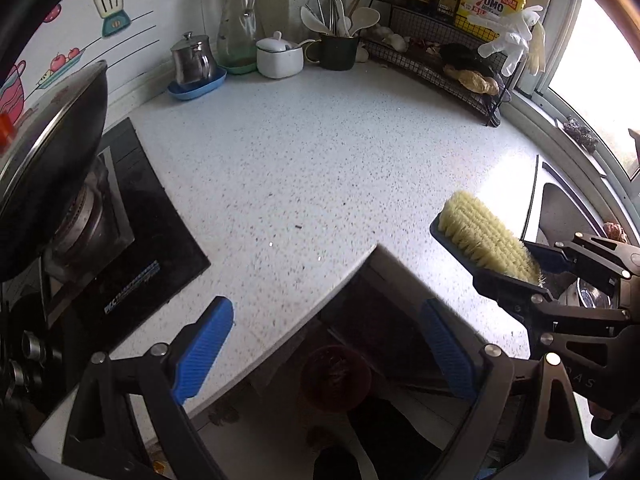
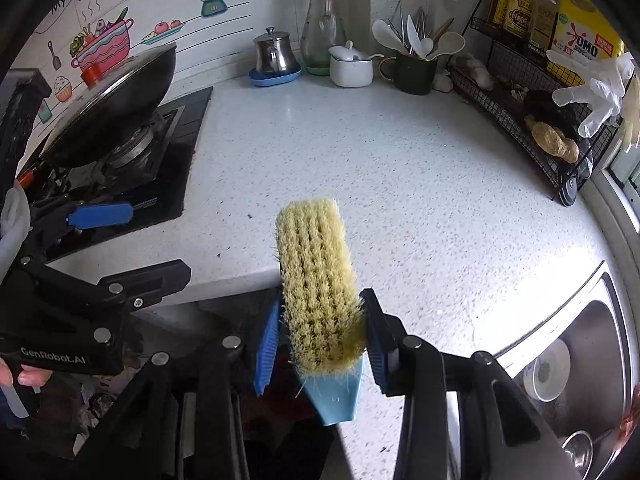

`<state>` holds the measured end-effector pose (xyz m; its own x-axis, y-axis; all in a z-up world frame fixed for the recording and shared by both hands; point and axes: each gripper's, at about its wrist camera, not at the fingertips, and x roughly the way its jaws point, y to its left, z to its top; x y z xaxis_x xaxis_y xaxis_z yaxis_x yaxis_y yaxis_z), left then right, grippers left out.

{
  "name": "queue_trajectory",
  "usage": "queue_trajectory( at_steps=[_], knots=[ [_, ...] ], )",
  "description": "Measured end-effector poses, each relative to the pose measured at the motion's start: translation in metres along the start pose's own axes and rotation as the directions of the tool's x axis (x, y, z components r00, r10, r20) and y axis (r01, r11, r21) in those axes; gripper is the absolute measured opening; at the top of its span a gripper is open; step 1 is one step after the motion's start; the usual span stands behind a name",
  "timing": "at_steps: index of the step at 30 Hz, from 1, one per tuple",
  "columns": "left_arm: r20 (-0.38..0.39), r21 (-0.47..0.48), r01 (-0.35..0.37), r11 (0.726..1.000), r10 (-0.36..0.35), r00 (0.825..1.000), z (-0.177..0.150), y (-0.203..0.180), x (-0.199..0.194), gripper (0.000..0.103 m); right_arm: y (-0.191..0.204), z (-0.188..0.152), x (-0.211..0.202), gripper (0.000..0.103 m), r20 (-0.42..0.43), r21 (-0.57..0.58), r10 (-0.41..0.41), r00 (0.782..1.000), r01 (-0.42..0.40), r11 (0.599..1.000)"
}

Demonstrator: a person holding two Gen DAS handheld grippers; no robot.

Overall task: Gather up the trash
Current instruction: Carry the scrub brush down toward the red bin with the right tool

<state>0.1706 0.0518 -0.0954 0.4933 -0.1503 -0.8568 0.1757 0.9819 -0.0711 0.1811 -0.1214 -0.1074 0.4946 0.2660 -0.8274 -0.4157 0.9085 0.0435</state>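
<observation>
Brush [image 2: 318,280], one, clamped in right claw [image 2: 320,336].

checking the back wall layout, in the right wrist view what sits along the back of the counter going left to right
wok → steel pot → glass carafe → white sugar bowl → utensil mug → wire rack

On the worktop [image 2: 400,184], the wok [image 2: 108,100] sits left, the wire rack [image 2: 532,112] right, the sink [image 2: 580,344] near right.
</observation>
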Motion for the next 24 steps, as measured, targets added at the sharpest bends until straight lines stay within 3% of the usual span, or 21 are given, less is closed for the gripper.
queue_trajectory(
  at_steps=[11,21,24],
  knots=[
    [-0.105,-0.06,0.022,0.998,-0.028,0.994,-0.105,0.032,-0.002,0.093,0.07,-0.068,0.004,0.036,-0.078,0.019,0.05,0.996,-0.048,0.999],
    [-0.214,-0.099,0.035,0.994,-0.056,0.975,-0.168,0.04,0.061,0.093,0.09,-0.126,0.06,0.036,-0.213,0.063,0.076,0.974,-0.063,0.996],
    [-0.232,-0.102,0.008,0.995,-0.032,0.972,-0.182,0.043,0.093,0.093,0.087,-0.142,0.087,0.036,-0.251,0.075,0.073,0.965,-0.056,0.996]
  ],
)
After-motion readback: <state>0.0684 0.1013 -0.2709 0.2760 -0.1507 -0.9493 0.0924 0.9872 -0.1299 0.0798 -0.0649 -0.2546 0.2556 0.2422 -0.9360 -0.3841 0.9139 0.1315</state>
